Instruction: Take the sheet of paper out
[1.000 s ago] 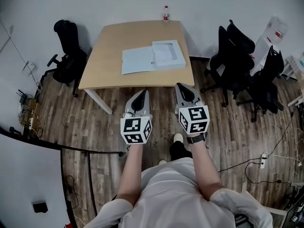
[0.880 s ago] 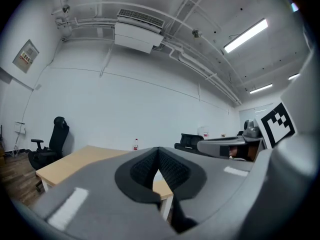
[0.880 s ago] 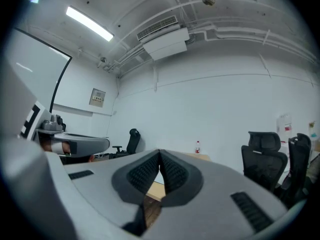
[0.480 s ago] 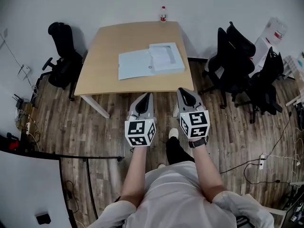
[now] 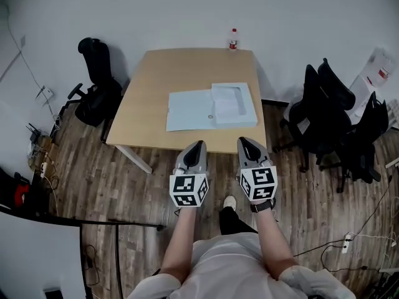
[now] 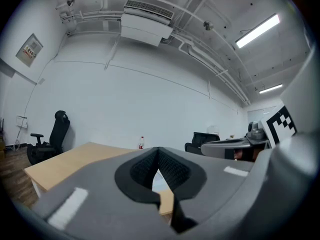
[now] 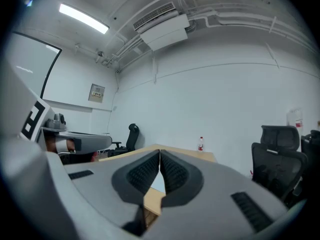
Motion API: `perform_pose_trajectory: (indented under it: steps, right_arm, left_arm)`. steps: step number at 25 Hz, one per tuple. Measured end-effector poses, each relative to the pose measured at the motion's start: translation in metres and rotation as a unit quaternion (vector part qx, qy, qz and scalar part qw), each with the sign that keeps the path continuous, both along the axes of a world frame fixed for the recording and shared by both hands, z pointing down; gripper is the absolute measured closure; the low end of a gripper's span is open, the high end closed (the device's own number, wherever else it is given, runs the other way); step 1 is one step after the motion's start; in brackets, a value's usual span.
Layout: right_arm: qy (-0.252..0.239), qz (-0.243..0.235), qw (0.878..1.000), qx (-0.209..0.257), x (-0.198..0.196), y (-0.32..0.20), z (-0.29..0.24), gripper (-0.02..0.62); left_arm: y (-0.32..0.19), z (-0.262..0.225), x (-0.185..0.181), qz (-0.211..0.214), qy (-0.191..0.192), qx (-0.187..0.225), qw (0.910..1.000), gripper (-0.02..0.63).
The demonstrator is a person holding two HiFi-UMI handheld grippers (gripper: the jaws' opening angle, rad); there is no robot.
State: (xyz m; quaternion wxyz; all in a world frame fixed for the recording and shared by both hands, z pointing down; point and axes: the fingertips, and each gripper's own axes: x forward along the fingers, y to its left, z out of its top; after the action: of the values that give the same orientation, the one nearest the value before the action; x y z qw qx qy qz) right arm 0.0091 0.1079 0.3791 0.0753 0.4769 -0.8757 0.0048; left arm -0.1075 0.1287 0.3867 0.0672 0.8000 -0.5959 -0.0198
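Paper looks to be the whitish sheet [image 5: 229, 102] lying inside the shallow pale box [image 5: 252, 112], though from the head view it's hard to tell the sheet apart from the box's own inside. The box sits open on the wooden table [image 5: 149, 86], toward the near right part of the top, with its flat lid [image 5: 187, 112] folded out to the left and lying on the wood. I can't make out anything else in the box.

Both grippers are out in front of the person, short of the table's near edge and not touching it, the box or the lid. The left gripper [image 5: 198, 144] has its jaws pressed together with nothing between the pads, and its own view shows that plainly. Same story for the right gripper [image 5: 242, 141]: jaws closed tip to tip and empty. They hang side by side, a little apart, both pointing toward the table.

A small bottle [image 5: 233, 39] stands at the far edge of the table, well away from the box. Black office chairs sit on either side, one on the left [image 5: 96, 89] and a couple on the right [image 5: 327, 111].
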Motion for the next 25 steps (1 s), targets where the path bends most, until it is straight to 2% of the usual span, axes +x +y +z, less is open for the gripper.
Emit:
perform_pose_trajectory:
  steps: [7,14,19,25]
  right_arm:
    - [-0.017,-0.004,1.000,0.019,0.004,-0.087,-0.026,0.583]
    - [-0.028,-0.020,0.999,0.009,0.006,-0.162,-0.024,0.583]
    - [-0.036,-0.035,0.999,0.005,0.001,-0.199,-0.027,0.583]
    - [-0.046,-0.054,0.997,0.026,-0.003,-0.230,-0.041,0.583]
  left_arm:
    - [-0.083,-0.021,0.001,-0.010,-0.010,0.016,0.9998,0.597]
    - [-0.149,-0.022,0.016,-0.006,-0.020,0.017,0.9996,0.597]
    - [-0.196,-0.020,0.020,-0.011,-0.027,0.010,0.9995,0.597]
    - [-0.239,-0.018,0.011,-0.037,-0.028,0.010,0.9989,0.597]
